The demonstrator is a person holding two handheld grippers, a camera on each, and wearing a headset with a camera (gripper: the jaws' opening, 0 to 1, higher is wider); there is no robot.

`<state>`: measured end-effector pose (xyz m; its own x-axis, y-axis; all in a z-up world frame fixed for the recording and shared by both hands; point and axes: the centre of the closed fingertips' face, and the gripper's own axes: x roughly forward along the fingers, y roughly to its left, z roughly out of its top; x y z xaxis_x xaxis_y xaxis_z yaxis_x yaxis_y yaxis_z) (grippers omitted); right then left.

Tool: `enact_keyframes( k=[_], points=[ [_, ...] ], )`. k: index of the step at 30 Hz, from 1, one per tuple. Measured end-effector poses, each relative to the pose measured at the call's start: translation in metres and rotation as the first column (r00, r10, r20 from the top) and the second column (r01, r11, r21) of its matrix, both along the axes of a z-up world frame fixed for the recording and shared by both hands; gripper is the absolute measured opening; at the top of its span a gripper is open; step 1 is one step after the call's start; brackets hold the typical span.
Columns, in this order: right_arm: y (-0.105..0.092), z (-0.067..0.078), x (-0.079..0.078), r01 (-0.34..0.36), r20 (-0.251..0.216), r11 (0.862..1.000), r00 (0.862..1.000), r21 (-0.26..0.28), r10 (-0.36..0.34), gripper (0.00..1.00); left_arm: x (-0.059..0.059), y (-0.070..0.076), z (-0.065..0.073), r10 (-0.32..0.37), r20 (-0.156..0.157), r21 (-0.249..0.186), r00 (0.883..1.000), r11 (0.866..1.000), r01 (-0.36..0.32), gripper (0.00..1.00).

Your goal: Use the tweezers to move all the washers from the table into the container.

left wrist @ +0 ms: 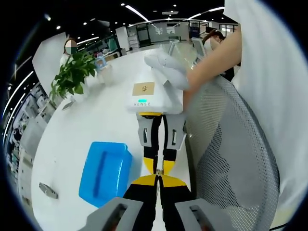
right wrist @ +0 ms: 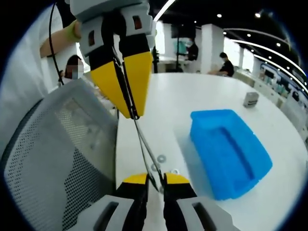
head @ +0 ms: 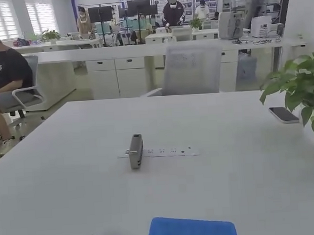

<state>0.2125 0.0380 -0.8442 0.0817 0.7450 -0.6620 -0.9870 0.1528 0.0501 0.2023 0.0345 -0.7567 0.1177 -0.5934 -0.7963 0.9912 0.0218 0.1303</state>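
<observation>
We look over a white table (head: 230, 182). In the head view a gray chair (head: 191, 67) stands past its far edge at 12 o'clock. A green plant (head: 305, 92) leans in at 3 o'clock, with a dark phone (head: 283, 114) lying just beside it. In the middle lies a flat white power strip (head: 164, 152) with a gray block (head: 135, 151) standing on its left end. A mesh chair back (right wrist: 57, 154) sits very close to the grippers, at 8 o'clock in the right gripper view. The left gripper (right wrist: 131, 113) comes in from 12 o'clock there, and its yellow jaws are clenched on the thin metal tweezers (right wrist: 144, 149). The tweezers slant down to 6 o'clock, where their far end goes in between the jaws of the right gripper (right wrist: 155, 185). Those jaws are pulled close together, but we cannot tell if they pinch the tweezers. Small washers (right wrist: 161, 158) lie on the table right by the tweezers' far end, at 9 o'clock from the blue container (right wrist: 219, 183), near it and apart from it. The container is an open blue box at 3 o'clock in that view. The part of its inside that we see is plain blue. In the head view it sits at 6 o'clock.
</observation>
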Motion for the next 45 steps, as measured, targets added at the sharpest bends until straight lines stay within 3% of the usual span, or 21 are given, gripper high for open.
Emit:
enact_keyframes(
  k=[6, 17, 19, 21, 24, 27, 28, 31, 34, 35, 36, 38, 40, 41, 42, 43, 44, 45],
  points=[
    [0.000, -0.004, 0.002, 0.008, -0.009, 1.000, 1.000, -0.002, -0.008, 0.08, 0.001, -0.003, -0.004, -0.017, -0.011, 0.019, 1.000, 1.000, 0.017, 0.00],
    [-0.001, -0.003, 0.003, 0.031, -0.090, 0.999, 0.996, 0.019, -0.029, 0.10, 0.009, -0.013, -0.002, -0.014, -0.088, 0.032, 0.996, 0.999, 0.017, 0.00],
    [-0.001, 0.001, 0.002, 0.026, -0.093, 0.999, 0.995, 0.021, -0.024, 0.11, 0.012, -0.015, -0.004, -0.012, -0.103, 0.048, 0.995, 0.999, 0.018, 0.00],
    [-0.001, 0.012, 0.003, 0.020, -0.074, 0.999, 0.997, 0.040, -0.017, 0.10, 0.013, -0.016, -0.004, -0.011, -0.115, 0.058, 0.993, 0.998, 0.018, 0.00],
    [0.001, 0.027, 0.005, 0.026, -0.085, 0.997, 0.996, 0.073, -0.020, 0.10, 0.015, -0.019, -0.005, -0.010, -0.131, 0.057, 0.991, 0.998, 0.018, 0.00],
    [0.001, 0.027, 0.004, 0.002, -0.068, 0.999, 0.998, 0.046, 0.001, 0.08, 0.014, -0.020, -0.008, 0.001, -0.154, 0.045, 0.988, 0.999, 0.006, 0.00],
    [0.000, 0.023, 0.005, -0.013, -0.052, 1.000, 0.999, 0.028, 0.014, 0.04, 0.010, -0.022, -0.010, 0.017, -0.189, 0.023, 0.982, 1.000, -0.013, 0.00],
    [0.003, 0.023, 0.009, 0.025, -0.106, 0.998, 0.994, 0.066, -0.018, 0.04, 0.016, -0.017, -0.016, 0.070, -0.193, 0.014, 0.979, 0.998, -0.069, 0.00],
    [0.000, 0.023, 0.014, 0.050, -0.107, 0.996, 0.993, 0.067, -0.043, 0.03, 0.023, -0.011, -0.015, 0.161, -0.192, -0.042, 0.968, 0.984, -0.172, 0.10],
    [0.000, 0.023, 0.015, 0.059, -0.112, 0.996, 0.992, 0.070, -0.050, 0.03, 0.023, -0.007, -0.013, 0.199, -0.219, -0.072, 0.955, 0.973, -0.220, 0.11],
    [0.000, 0.024, 0.015, 0.072, -0.122, 0.994, 0.990, 0.077, -0.063, 0.03, 0.024, -0.005, -0.012, 0.227, -0.226, -0.097, 0.947, 0.962, -0.253, 0.11],
    [-0.002, 0.024, 0.017, 0.113, -0.137, 0.989, 0.986, 0.093, -0.099, 0.03, 0.028, 0.006, -0.010, 0.304, -0.234, -0.143, 0.924, 0.929, -0.342, 0.14],
    [-0.004, 0.023, 0.021, 0.160, -0.155, 0.981, 0.978, 0.106, -0.143, 0.03, 0.032, 0.021, -0.010, 0.391, -0.233, -0.176, 0.890, 0.884, -0.434, 0.18],
    [-0.005, 0.023, 0.022, 0.175, -0.160, 0.978, 0.975, 0.109, -0.156, 0.02, 0.034, 0.031, -0.009, 0.447, -0.226, -0.205, 0.865, 0.847, -0.491, 0.20],
    [-0.007, 0.024, 0.023, 0.188, -0.166, 0.976, 0.972, 0.112, -0.169, 0.02, 0.034, 0.036, -0.007, 0.479, -0.229, -0.227, 0.848, 0.820, -0.525, 0.22],
    [-0.008, 0.024, 0.023, 0.206, -0.176, 0.972, 0.967, 0.114, -0.185, 0.02, 0.034, 0.044, -0.005, 0.527, -0.241, -0.266, 0.815, 0.771, -0.578, 0.25],
    [-0.008, 0.024, 0.024, 0.215, -0.181, 0.970, 0.965, 0.115, -0.192, 0.02, 0.034, 0.050, -0.004, 0.558, -0.250, -0.291, 0.791, 0.736, -0.611, 0.28],
    [-0.009, 0.024, 0.026, 0.239, -0.198, 0.964, 0.957, 0.119, -0.213, 0.02, 0.033, 0.057, -0.002, 0.598, -0.266, -0.327, 0.756, 0.682, -0.655, 0.32]
  ],
)
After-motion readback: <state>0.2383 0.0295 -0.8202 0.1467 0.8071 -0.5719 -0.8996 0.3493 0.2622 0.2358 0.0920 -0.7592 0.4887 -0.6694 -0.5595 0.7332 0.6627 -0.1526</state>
